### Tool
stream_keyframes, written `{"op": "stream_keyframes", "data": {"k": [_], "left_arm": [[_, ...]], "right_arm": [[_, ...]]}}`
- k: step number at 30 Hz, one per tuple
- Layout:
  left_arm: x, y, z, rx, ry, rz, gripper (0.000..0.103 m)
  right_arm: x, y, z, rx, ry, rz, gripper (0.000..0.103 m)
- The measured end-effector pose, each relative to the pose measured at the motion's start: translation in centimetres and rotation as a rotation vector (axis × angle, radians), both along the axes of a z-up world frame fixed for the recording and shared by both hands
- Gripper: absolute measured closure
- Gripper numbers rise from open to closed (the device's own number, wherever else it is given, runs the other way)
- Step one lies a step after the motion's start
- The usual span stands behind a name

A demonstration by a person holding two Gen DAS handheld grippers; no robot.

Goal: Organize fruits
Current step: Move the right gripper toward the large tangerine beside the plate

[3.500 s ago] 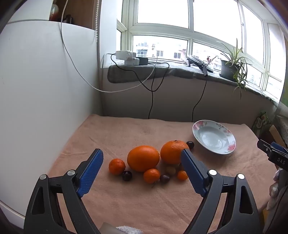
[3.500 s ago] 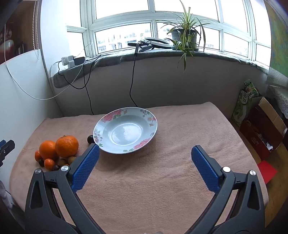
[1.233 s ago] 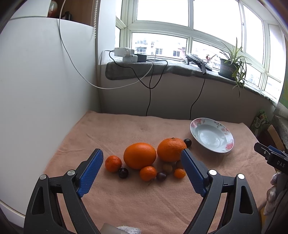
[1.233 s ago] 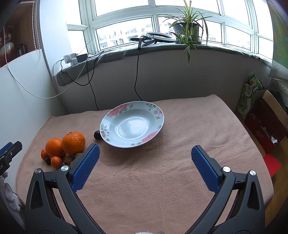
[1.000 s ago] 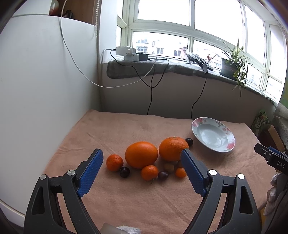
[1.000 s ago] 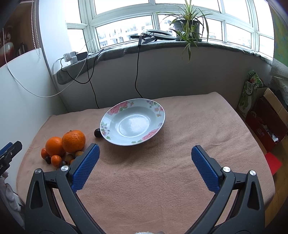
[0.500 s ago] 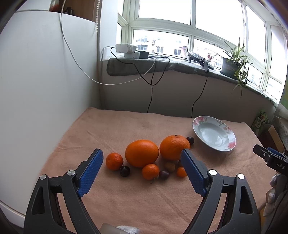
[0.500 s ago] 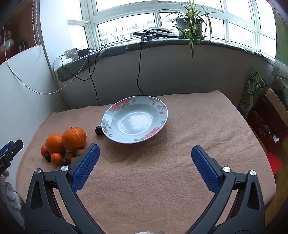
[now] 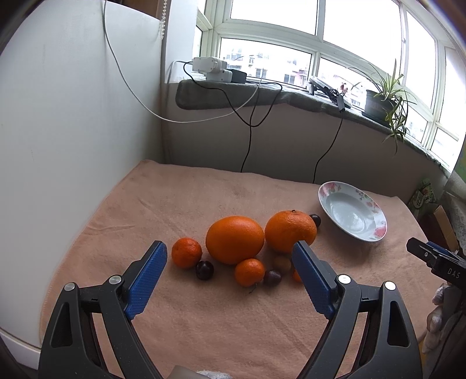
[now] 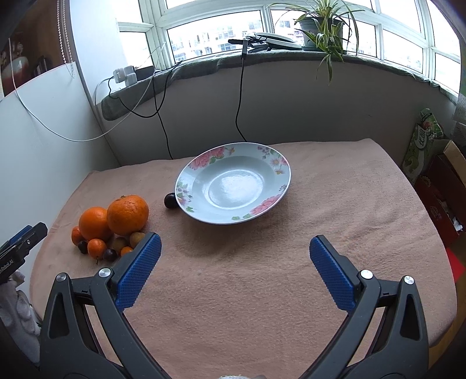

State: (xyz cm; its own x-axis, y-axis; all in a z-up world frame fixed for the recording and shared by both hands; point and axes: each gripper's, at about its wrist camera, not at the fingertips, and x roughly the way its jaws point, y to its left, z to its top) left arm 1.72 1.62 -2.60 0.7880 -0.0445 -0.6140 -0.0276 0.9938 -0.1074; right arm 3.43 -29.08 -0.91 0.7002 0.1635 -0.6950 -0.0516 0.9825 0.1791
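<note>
A heap of fruit lies on the pink cloth: a large orange (image 9: 234,239), a second large orange (image 9: 290,231), a small mandarin (image 9: 186,252), another mandarin (image 9: 249,271) and several dark plums (image 9: 204,270). My left gripper (image 9: 230,256) hovers open just short of the heap, nothing between its blue pads. A flowered white plate (image 10: 233,182) stands empty, with one plum (image 10: 169,200) by its left rim. My right gripper (image 10: 232,250) is open over bare cloth in front of the plate. The heap (image 10: 112,223) shows at the left of the right wrist view.
A white wall panel (image 9: 58,145) bounds the table on the left. A sill behind holds chargers (image 9: 214,68), cables and a potted plant (image 10: 320,20). Boxes and a green bag (image 10: 422,151) stand beside the table's right edge.
Both views have shifted slightly; the fruit and the plate sit a little lower and nearer in frame. Both grippers stay open and nothing on the cloth has moved.
</note>
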Motion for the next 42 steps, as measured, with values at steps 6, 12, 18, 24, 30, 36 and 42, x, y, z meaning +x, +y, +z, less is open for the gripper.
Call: {"op": "stream_keyframes", "data": {"k": [6,12,18,24,30,36,42], "left_arm": [[0.4,0.8,-0.8,-0.044,0.028,-0.012,0.015],[0.9,1.0,-1.6,-0.06,0.053,-0.024,0.015],[1.8,-0.3,-1.8,-0.052,0.064,-0.094,0.015],[3.1,-1.7,-2.2,-0.072,0.083,-0.178,0.016],[4.9,-2.4,-2.6,-0.064,0.104,-0.241,0.016],[6.9,-3.4,-3.2,-0.037,0.128,-0.31,0.022],[8.0,-3.9,-3.1,-0.063,0.138,-0.384,0.023]], "right_arm": [[0.9,1.2,-0.4,0.028,0.01,0.055,0.0],[1.9,2.3,-0.9,0.064,0.034,0.107,0.0],[3.2,3.5,-1.5,0.12,0.068,0.165,0.0],[4.8,5.3,-2.0,0.206,0.131,0.252,0.0],[6.6,6.9,-2.6,0.265,0.172,0.294,0.0],[8.5,7.9,-3.4,0.358,0.239,0.297,0.0],[10.3,8.5,-4.8,0.461,0.322,0.27,0.0]]}}
